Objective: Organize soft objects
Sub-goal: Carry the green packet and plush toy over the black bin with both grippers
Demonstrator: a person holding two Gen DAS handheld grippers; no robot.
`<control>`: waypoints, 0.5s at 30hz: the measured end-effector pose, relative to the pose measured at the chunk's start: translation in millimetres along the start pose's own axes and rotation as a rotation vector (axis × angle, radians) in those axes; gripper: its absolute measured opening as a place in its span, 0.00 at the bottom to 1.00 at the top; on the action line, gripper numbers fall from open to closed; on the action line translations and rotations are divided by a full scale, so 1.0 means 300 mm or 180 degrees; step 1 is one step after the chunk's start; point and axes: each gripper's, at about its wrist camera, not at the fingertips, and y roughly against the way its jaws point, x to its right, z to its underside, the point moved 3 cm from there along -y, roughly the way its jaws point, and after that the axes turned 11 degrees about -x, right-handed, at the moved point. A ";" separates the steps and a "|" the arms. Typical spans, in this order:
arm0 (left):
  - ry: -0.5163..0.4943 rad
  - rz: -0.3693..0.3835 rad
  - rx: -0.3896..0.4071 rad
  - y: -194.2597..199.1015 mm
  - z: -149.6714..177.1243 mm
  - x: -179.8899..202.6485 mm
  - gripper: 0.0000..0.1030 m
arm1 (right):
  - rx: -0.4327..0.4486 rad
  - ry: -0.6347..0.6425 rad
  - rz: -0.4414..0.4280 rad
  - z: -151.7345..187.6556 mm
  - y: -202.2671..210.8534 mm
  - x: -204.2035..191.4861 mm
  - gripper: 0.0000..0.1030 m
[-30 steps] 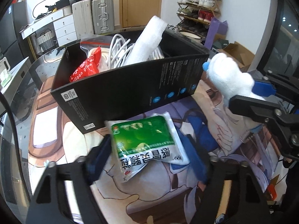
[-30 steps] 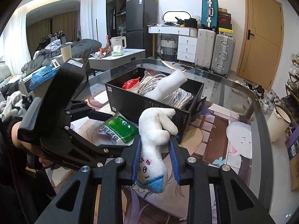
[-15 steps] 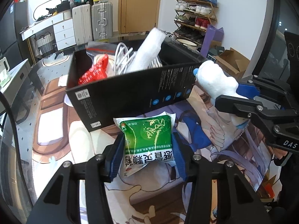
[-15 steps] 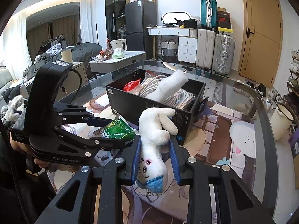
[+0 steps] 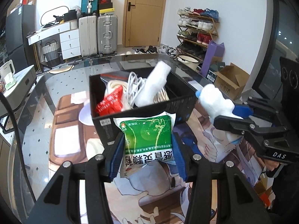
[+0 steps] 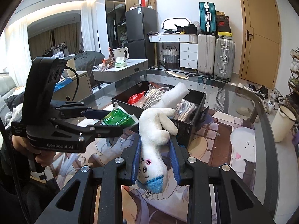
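Far off, a tan wooden door [image 5: 144,13] stands in a white wall, with silver suitcases [image 5: 98,34] to its left and a shoe rack [image 5: 198,28] to its right. A black fridge [image 6: 141,25] and curtained windows [image 6: 14,43] fill the left, brightly lit.

One green packet [image 5: 147,138] — one plush toy [image 6: 155,140] — one black box [image 5: 142,112].

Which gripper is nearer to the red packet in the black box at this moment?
Left. The left gripper, clamped on the green sachet, sits at the box's near wall just in front of the red packet. The right gripper, holding the white plush toy, is by the box's far corner.
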 end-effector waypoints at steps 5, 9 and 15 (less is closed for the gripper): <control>0.0038 -0.0015 0.0089 0.026 -0.023 -0.028 0.47 | 0.0020 -0.0077 -0.0056 -0.009 0.006 0.002 0.28; 0.0065 -0.0029 0.0159 0.040 -0.055 -0.039 0.47 | 0.0038 -0.0103 -0.0028 -0.024 0.007 0.001 0.28; 0.0099 -0.0057 0.0236 0.049 -0.088 -0.065 0.47 | 0.0032 -0.0186 0.0037 -0.055 0.001 0.016 0.28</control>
